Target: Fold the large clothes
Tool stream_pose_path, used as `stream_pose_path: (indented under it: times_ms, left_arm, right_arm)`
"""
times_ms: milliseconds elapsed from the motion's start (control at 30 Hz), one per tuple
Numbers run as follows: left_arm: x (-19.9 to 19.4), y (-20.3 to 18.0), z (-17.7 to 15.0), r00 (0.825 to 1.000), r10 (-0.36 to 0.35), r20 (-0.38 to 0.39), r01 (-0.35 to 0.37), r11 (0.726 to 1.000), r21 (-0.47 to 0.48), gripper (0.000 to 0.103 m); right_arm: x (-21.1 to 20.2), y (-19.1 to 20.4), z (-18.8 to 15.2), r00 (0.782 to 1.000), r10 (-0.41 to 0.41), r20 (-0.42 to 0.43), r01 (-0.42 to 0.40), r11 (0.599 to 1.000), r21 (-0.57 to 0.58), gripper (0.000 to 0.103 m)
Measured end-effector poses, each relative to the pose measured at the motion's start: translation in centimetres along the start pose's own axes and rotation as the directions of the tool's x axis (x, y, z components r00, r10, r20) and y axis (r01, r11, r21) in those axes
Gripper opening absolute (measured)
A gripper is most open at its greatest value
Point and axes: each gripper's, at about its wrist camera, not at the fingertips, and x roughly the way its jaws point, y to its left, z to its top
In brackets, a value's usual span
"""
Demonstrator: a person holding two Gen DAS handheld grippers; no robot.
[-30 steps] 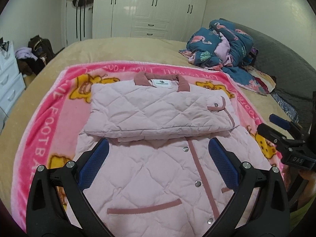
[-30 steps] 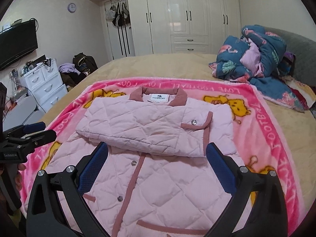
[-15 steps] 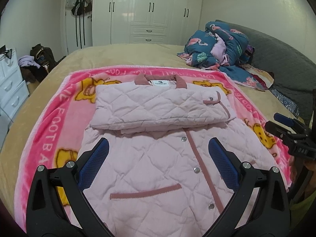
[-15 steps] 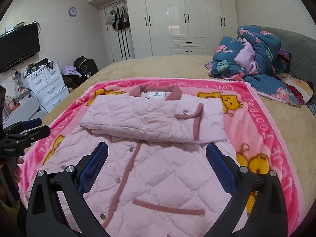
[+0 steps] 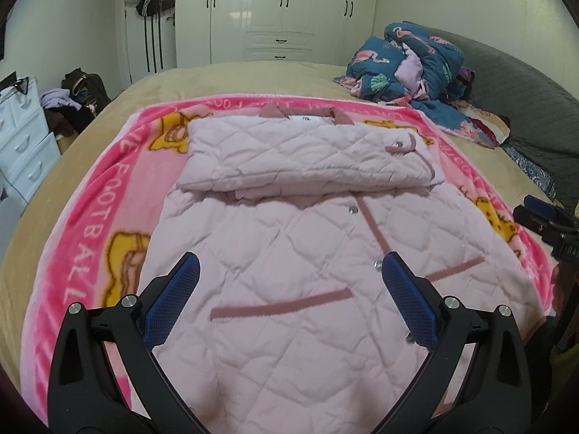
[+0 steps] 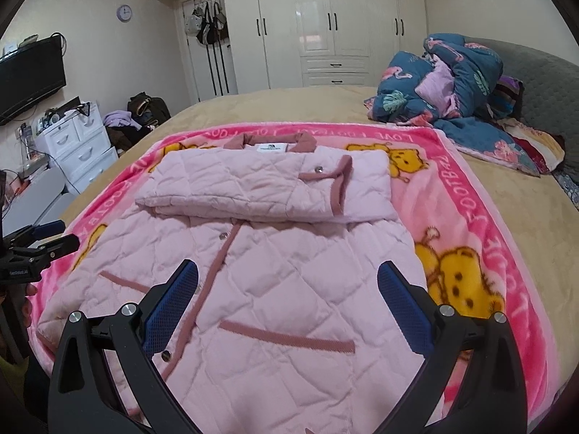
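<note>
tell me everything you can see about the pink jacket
The jacket is pale pink, quilted in diamonds, with dusty-rose collar, placket and pocket trim, silver snaps and a white neck label. It lies flat, front up, on the blanket, sleeves folded across the chest in a thick band. Neither open gripper touches it.

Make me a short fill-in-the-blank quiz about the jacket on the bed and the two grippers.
1. The pink jacket lies on a pink ____ with yellow bears.
2. Both sleeves are folded across the jacket's ____.
3. The left hand-held gripper and the right hand-held gripper both have jaws that are ____.
4. The pads on the fingers are coloured ____.

Missing words: blanket; chest; open; blue
</note>
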Motion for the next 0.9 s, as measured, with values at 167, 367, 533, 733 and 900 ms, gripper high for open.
stream_pose_path:
  times_ms: [167,367,533,733,900]
  left_arm:
    - [0.2,1.6,-1.8,0.999,0.031,-0.03,-0.031,1.0,-0.001,0.094]
    - [0.1,3.8,-3.7,0.995,0.085,-0.057,-0.086,0.996,-0.018,0.094]
    - [0.0,6.0,-5.0,0.991,0.093,-0.093,-0.099,0.993,-0.058,0.094]
    - [-0.4,8.5,-6.7,0.984,0.127,-0.128,-0.139,0.986,-0.091,0.094]
    - [-0.5,9.9,-8.0,0.978,0.133,-0.163,-0.154,0.98,-0.124,0.094]
  right_arm:
    - [-0.2,-0.5,-1.4,1.0,-0.025,-0.017,0.025,1.0,-0.006,0.099]
    - [0.1,-1.9,-3.1,0.997,-0.042,-0.068,0.043,0.999,0.017,0.099]
    - [0.4,-3.1,-4.6,0.993,-0.058,-0.105,0.063,0.997,0.048,0.099]
    - [0.4,-4.2,-6.0,0.988,-0.071,-0.14,0.08,0.995,0.06,0.099]
    - [0.2,-5.3,-6.7,0.983,-0.09,-0.159,0.102,0.992,0.073,0.099]
